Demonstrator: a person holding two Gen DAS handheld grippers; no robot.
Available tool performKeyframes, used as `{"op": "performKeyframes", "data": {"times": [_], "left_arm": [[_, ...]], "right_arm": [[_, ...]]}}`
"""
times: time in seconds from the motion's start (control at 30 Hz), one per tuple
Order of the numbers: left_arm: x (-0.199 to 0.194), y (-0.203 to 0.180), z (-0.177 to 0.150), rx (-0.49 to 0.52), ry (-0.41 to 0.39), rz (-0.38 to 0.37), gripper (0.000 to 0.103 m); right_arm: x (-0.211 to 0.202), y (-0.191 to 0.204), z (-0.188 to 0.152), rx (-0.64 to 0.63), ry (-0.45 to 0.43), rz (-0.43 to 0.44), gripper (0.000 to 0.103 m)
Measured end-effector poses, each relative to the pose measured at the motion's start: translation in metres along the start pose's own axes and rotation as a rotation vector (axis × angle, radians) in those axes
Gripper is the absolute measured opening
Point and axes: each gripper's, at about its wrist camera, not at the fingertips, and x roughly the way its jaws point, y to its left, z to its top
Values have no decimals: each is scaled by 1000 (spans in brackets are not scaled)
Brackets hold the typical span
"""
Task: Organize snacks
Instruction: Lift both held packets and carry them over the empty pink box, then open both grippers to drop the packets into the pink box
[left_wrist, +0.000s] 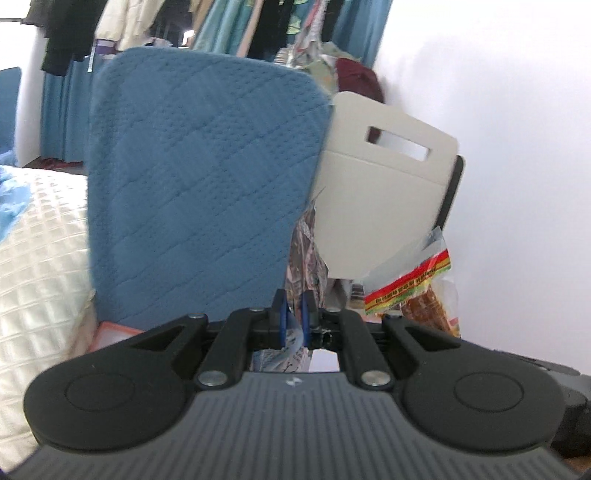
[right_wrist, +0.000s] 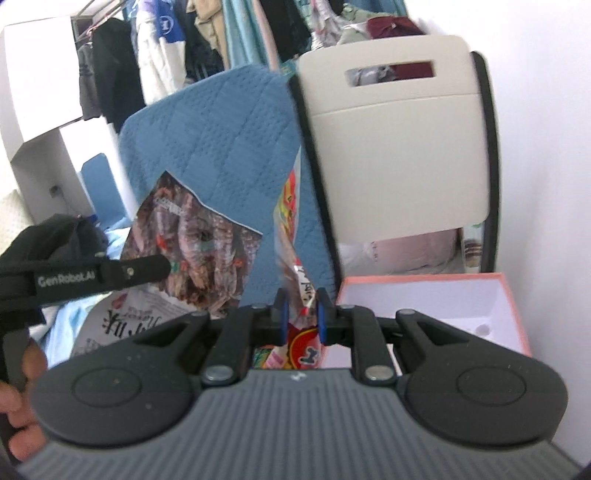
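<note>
My left gripper (left_wrist: 294, 319) is shut on the edge of a brown patterned snack bag (left_wrist: 306, 254), which stands up from its blue pads. In the right wrist view the same bag (right_wrist: 192, 240) hangs at the left with the left gripper (right_wrist: 162, 266) pinching it. My right gripper (right_wrist: 301, 315) is shut on a clear, colourful snack bag (right_wrist: 291, 206) that rises between its pads. That bag, with a red, yellow and green label (left_wrist: 410, 284), also shows at the right of the left wrist view. Both bags are lifted off the surface.
An open white box with a pink rim (right_wrist: 406, 277) sits just right of the right gripper; its corner (left_wrist: 114, 326) shows in the left view. Behind stand a blue quilted chair back (left_wrist: 203, 177) and a white chair back (right_wrist: 399, 140). A cream quilt (left_wrist: 40, 251) lies left.
</note>
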Motion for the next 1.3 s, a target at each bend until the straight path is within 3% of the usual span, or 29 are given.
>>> {"op": "performKeyframes", "data": {"times": [0.27,0.6,0.83,1.03,1.13,1.17,1.2,1.3], "left_arm": [[74,-55,-14,6,66,-68,10],[180,-82,-82,-11,281,-80,10],[209,-78,-118,-17,375,-55,10],[220,-71,-121,-20,396,-61,10],[218,-69,-116,-26,410,-70,19],[213,-71,-112,-23,403,-63,28],[209,-71,-110,-17,391,-59,34],[191,-70,-100,-5,363,-59,34]], "right_arm": [[23,-66,-9,52,64,-108,18],[73,-145,-66,126,253,-202,18],[111,-167,-95,166,347,-221,18],[132,-170,-99,157,386,-222,20],[127,-171,-93,139,355,-242,42],[123,-170,-89,135,341,-241,54],[120,-170,-85,134,327,-238,56],[103,-164,-75,128,296,-224,56]]}}
